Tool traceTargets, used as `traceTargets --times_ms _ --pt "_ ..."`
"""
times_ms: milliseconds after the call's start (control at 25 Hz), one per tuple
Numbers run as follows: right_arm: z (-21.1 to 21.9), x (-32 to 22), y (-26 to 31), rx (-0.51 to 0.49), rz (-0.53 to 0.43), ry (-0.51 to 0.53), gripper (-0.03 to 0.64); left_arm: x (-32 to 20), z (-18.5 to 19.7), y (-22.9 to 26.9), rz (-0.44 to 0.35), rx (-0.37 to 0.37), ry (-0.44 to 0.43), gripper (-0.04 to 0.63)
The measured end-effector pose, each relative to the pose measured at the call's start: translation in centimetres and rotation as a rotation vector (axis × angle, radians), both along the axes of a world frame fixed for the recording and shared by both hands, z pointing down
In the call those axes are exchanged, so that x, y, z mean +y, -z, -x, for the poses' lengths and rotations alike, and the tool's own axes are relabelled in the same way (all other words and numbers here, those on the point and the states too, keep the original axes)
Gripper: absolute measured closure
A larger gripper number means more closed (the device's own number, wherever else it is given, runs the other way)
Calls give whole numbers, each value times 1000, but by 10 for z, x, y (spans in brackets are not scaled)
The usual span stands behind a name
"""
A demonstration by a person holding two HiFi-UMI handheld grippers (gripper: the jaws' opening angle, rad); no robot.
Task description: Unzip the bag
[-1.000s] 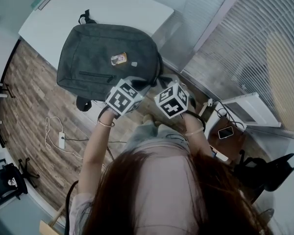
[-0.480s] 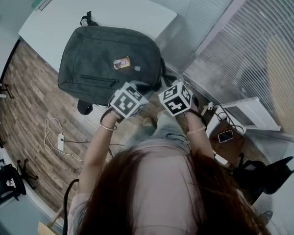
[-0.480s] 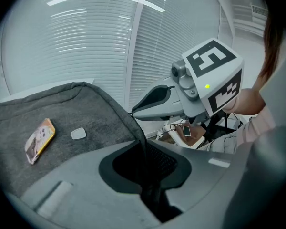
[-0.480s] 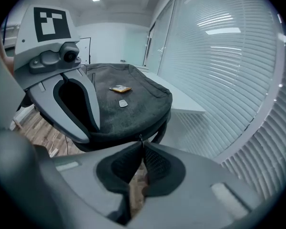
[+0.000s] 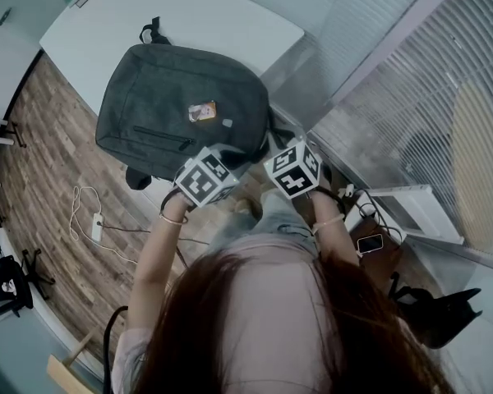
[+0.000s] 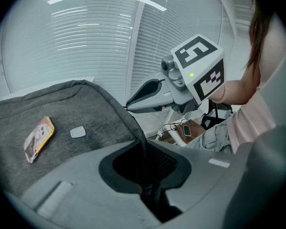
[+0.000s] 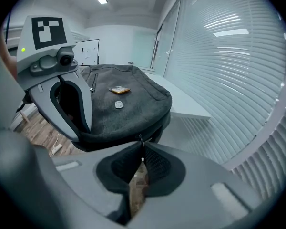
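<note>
A dark grey backpack [image 5: 172, 105] lies flat on the white table [image 5: 230, 23], with a small picture tag [image 5: 201, 111] and a white label [image 5: 227, 122] on its front. My left gripper [image 5: 232, 149] is at the bag's near edge. In the left gripper view it [image 6: 144, 151] is shut on the bag's dark edge seam, which runs straight into the jaws. Just to its right, my right gripper [image 5: 271, 143] is at the bag's near right corner. The right gripper view shows it [image 7: 143, 149] shut on the thin zipper pull [image 7: 141, 141] at the bag's [image 7: 128, 104] rim.
The table's edge runs just under the bag, with wood floor below. A power strip with a cable [image 5: 96, 228] lies on the floor at left. A phone [image 5: 368, 242] rests on a low stand at right. Window blinds [image 5: 411, 80] fill the right side.
My right gripper has edged a little away from the left one along the bag's near corner. The left gripper keeps its hold in the same spot.
</note>
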State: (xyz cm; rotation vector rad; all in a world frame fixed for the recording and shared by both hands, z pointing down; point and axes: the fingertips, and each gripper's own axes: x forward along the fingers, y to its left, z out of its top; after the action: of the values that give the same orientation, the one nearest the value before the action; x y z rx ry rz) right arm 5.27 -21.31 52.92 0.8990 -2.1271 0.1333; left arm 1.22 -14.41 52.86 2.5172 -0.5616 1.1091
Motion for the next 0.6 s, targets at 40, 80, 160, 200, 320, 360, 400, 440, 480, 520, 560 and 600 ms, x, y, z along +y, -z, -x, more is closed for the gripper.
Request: traceTargets --times_ms 40,80,160,200,320,360,400,440,480,520,560,600 --pt "0 -2 1 1 -2 8 600 0 0 0 3 0 0 545" --pt "0 -4 1 1 -5 17 600 0 1 0 5 -2 1 545" --pt "0 -8 2 1 -7 34 600 0 1 -1 3 -5 2 545" --pt "0 -9 2 1 -7 42 600 -1 1 -1 1 -5 2 545" --pt "-1 -14 2 -2 -9 63 600 -2 1 0 9 1 8 545" --pt "-1 -16 3 -2 -11 69 600 -2 1 0 12 3 10 545" --pt "-1 -17 3 -3 -13 75 600 -2 1 0 14 3 11 545" --pt "-1 -18 4 -4 -16 80 600 -2 1 0 15 2 13 545" --pt "-1 -20 4 -4 -19 85 600 -2 1 -1 15 2 13 545" --pt "-1 -21 3 -3 -23 89 600 -2 0 -1 16 1 14 545" --pt "-2 -23 3 -2 -29 94 600 -2 0 -2 16 1 13 545" --pt "-2 -26 4 0 -34 98 600 -2 0 -2 17 1 13 545"
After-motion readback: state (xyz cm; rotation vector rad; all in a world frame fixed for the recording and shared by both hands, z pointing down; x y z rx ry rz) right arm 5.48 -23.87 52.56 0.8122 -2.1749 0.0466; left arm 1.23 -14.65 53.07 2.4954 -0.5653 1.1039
